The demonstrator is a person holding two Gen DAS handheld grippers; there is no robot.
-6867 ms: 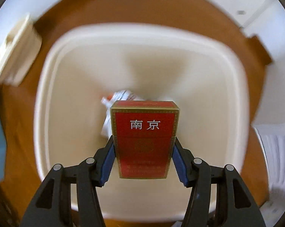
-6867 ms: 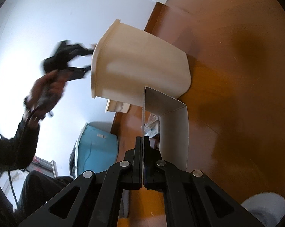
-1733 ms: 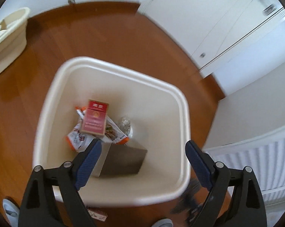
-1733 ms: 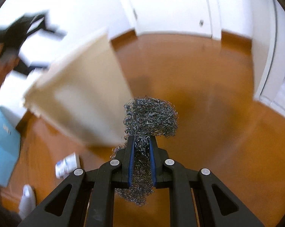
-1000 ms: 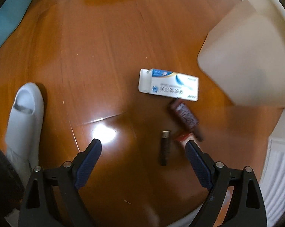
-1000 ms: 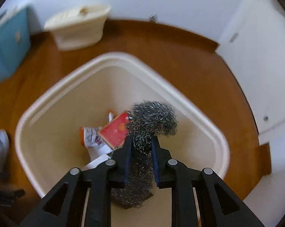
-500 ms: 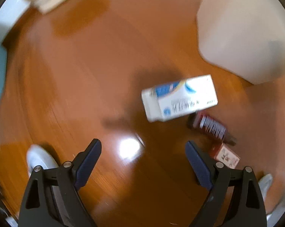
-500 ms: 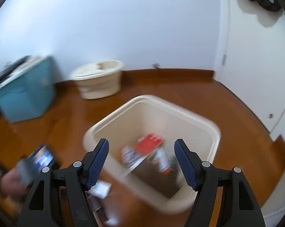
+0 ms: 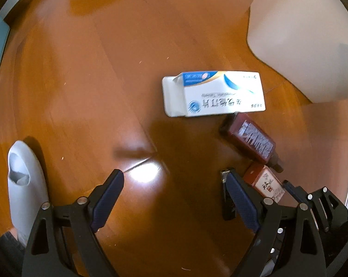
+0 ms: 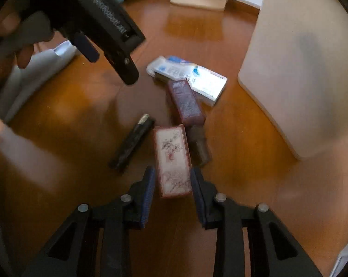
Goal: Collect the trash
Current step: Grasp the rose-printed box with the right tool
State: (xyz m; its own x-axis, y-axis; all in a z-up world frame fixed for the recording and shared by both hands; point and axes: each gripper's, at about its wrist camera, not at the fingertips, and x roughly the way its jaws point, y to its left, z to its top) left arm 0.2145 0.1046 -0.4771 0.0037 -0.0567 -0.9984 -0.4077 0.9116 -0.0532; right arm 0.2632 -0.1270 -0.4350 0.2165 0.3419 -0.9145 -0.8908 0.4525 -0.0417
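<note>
Left tool (image 9: 174,189): spread wide, pointing straight down at bare floor (image 9: 93,80), nothing between its pads.
Right tool (image 10: 172,180): jaws closing around the near end of the red box (image 10: 172,159); a sliver of gap shows on each side, so the pads are not pressing yet.
Red box: flat on the floor, long axis running away from the right tool, pale flower print on top; in the left view it lies partly behind the right pad of the left tool.
White box (image 9: 213,93): blue-and-white carton lying flat ahead of the left tool, one end flap open, near the bin (image 9: 301,41).
Bottle (image 9: 251,138): dark red, on its side, between the white box and the red box, its base touching the white box, its cap end just beside the red box.
Lighter (image 10: 132,142): black, metal tip, lying beside the red box on its left in the right view, apart from it.
Bin: cream wall, standing on the floor right of the litter.
Slipper (image 9: 23,184): pale grey, at the left edge of the left view.
Person: a hand (image 10: 14,37) grips the left tool's handle at the upper left of the right view.
</note>
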